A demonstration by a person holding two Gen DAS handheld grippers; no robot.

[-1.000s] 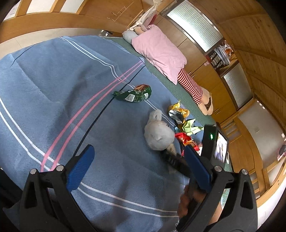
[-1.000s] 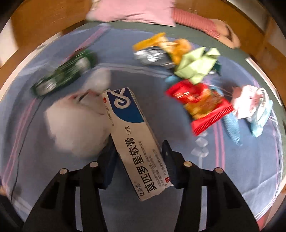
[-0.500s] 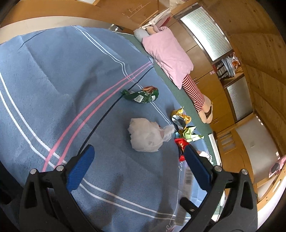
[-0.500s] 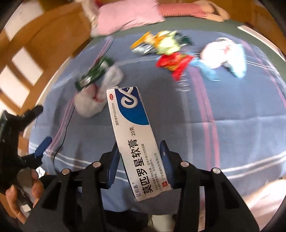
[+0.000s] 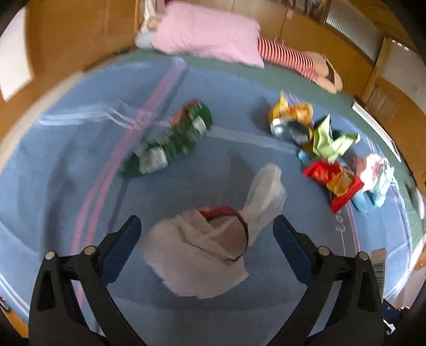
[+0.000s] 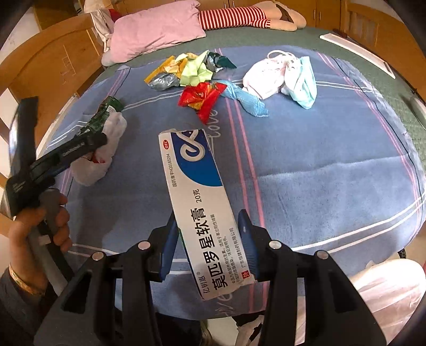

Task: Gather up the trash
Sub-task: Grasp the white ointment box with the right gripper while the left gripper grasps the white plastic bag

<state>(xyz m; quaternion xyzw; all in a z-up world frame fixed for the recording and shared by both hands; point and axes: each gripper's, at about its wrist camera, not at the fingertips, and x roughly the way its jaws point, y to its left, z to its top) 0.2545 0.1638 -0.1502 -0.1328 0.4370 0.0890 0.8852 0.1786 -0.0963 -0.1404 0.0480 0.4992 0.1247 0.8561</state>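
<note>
My left gripper (image 5: 206,226) points down at a crumpled white plastic bag (image 5: 197,260) with a red rim showing inside. The bag lies between the closing jaws, and the pads stand clear of it. My right gripper (image 6: 209,221) is shut on a white and blue ointment box (image 6: 199,202), held above the blue blanket (image 6: 319,165). A green snack wrapper (image 5: 170,141) lies beyond the bag. Further right lie a yellow and silver wrapper (image 5: 290,117), crumpled green paper (image 5: 330,141) and a red wrapper (image 5: 332,181). In the right wrist view a person's hand (image 6: 40,221) holds the left gripper by the bag (image 6: 98,162).
Pink and blue face masks (image 6: 282,74) and a blue sock (image 6: 247,98) lie near the wrappers. A pink pillow (image 6: 154,29) and a striped doll (image 6: 234,16) rest at the bed's head. A wooden bed frame (image 6: 53,61) borders the left. Something pale and translucent (image 6: 386,292) sits below the bed edge.
My left gripper swung over the white bag, which now lies between its jaws, and the jaws have narrowed a little. My right gripper drew back from the litter with the box still gripped.
</note>
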